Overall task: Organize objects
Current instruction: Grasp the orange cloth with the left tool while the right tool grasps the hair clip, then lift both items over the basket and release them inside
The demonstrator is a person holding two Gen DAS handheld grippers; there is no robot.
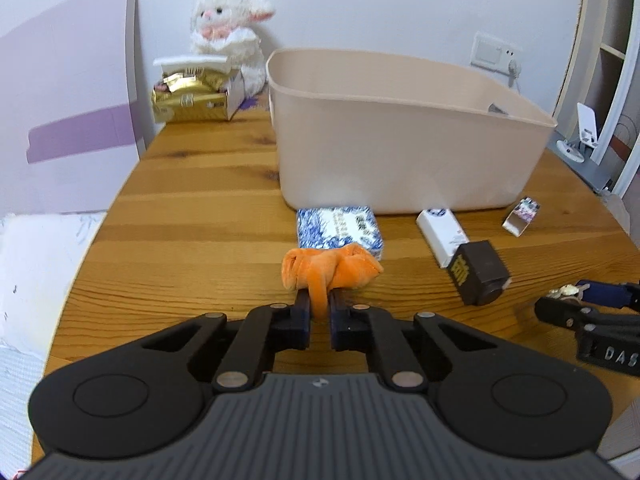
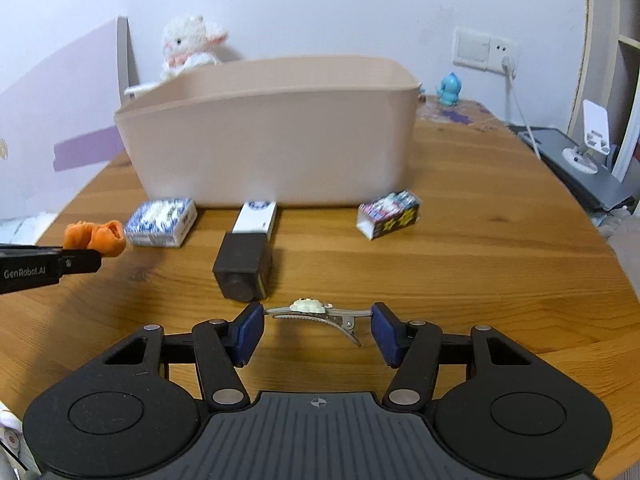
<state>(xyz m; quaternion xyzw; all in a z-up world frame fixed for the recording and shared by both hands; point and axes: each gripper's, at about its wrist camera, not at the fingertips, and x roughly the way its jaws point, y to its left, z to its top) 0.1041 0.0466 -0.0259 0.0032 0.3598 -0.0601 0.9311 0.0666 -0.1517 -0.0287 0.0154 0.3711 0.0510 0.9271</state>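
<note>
Left wrist view shows the left gripper (image 1: 319,306) clenched on an orange scrunchie (image 1: 330,270), which sits just in front of a blue-and-white box (image 1: 338,226) on the wooden table (image 1: 192,208). Behind it stands a beige bin (image 1: 400,140). Right wrist view shows the right gripper (image 2: 318,322) spread wide, its fingers on either side of a metal hair clip (image 2: 320,314) lying on the table; whether they touch its ends I cannot tell. A black box (image 2: 242,266), a white box (image 2: 258,218) and a small colourful carton (image 2: 390,212) lie near the bin.
</note>
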